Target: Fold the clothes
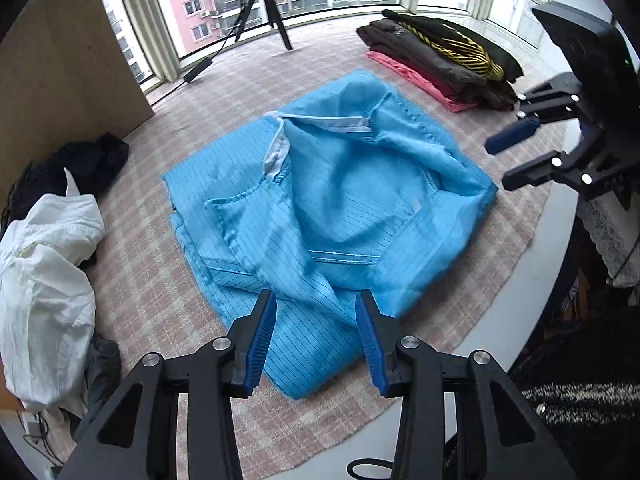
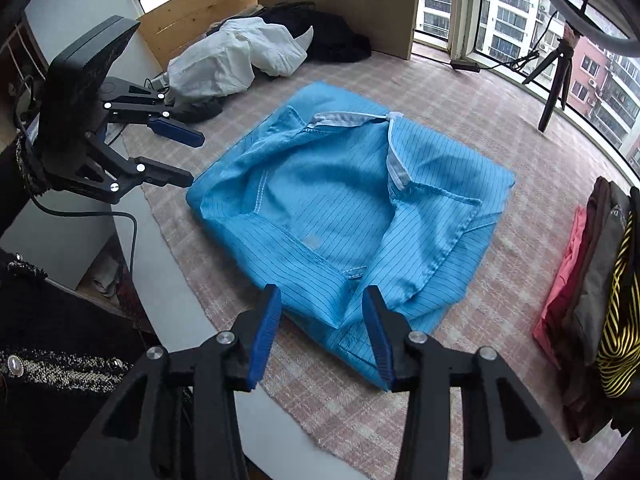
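A blue pinstriped garment (image 1: 320,208) lies roughly folded into a square on the pink checked cloth (image 1: 168,312); it also shows in the right wrist view (image 2: 340,208), collar on the far side. My left gripper (image 1: 316,300) is open and empty, just above the garment's near edge. My right gripper (image 2: 322,296) is open and empty over the opposite near edge. Each gripper shows in the other's view: the right gripper (image 1: 500,164) at the right, the left gripper (image 2: 196,158) at the left, both open beside the garment.
A stack of folded clothes (image 1: 440,60), pink, brown and black-yellow, lies at the far right of the cloth. A pile of unfolded white and dark clothes (image 1: 48,248) lies left by a wooden panel (image 1: 60,80). A tripod (image 1: 264,4) stands by the windows. The white table edge (image 1: 520,280) curves right.
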Tool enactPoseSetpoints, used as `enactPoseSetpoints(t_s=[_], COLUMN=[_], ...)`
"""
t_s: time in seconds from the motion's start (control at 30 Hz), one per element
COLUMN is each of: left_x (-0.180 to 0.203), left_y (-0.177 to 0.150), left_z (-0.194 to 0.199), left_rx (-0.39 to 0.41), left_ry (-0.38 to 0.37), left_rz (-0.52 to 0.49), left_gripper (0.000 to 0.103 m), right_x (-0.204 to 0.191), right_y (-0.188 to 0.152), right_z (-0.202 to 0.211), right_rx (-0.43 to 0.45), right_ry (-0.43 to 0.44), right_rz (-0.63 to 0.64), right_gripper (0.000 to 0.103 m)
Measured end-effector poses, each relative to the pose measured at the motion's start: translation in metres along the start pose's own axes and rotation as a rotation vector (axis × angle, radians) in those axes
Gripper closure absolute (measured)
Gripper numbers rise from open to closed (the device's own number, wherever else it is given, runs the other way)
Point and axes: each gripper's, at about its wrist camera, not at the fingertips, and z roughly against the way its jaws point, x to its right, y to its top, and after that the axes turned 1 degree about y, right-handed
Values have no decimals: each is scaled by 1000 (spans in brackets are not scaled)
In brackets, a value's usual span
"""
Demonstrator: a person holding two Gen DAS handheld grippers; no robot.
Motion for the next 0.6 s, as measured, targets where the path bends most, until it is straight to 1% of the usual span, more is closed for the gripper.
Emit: enactPoseSetpoints(t_s=[0.03, 0.13, 0.27, 0.33, 0.4, 0.47, 0.5, 0.53, 0.57, 0.6], left_x=[7, 27, 42, 46, 45, 38, 35, 31, 28, 26], left_y=[2, 10, 14, 13, 16, 19, 20, 21, 22, 22], left_z=[-1, -8, -38, -49, -58, -66, -68, -68, -67, -63], left_rx=[-4, -22, -112, -136, -148, -165, -171, -174, -166, -153], left_ry=[-15, -59, -84, -98, -113, -112, -109, -107, -97, -84], left_rz=[-52, -195, -319, -358, -354, -321, -305, -290, -283, -283], left_gripper=[58, 58, 58, 58, 58, 70, 84, 89, 91, 95], right_x=[-3, -12, -23, -25, -24, -20, -17, -13, -9, -5], right_y=[2, 8, 15, 18, 20, 20, 21, 21, 22, 22], right_z=[-2, -10, -19, -27, -35, -42, -46, -48, -48, -48], right_rx=[-14, -56, -113, -141, -162, -177, -186, -189, -189, -185], right_ry=[-1, -4, -7, 13, 37, 15, -2, -16, -28, -41], right_rz=[38, 153, 307, 342, 357, 362, 359, 352, 340, 327], right_gripper=[59, 59, 59, 59, 59, 60, 61, 65, 78, 84])
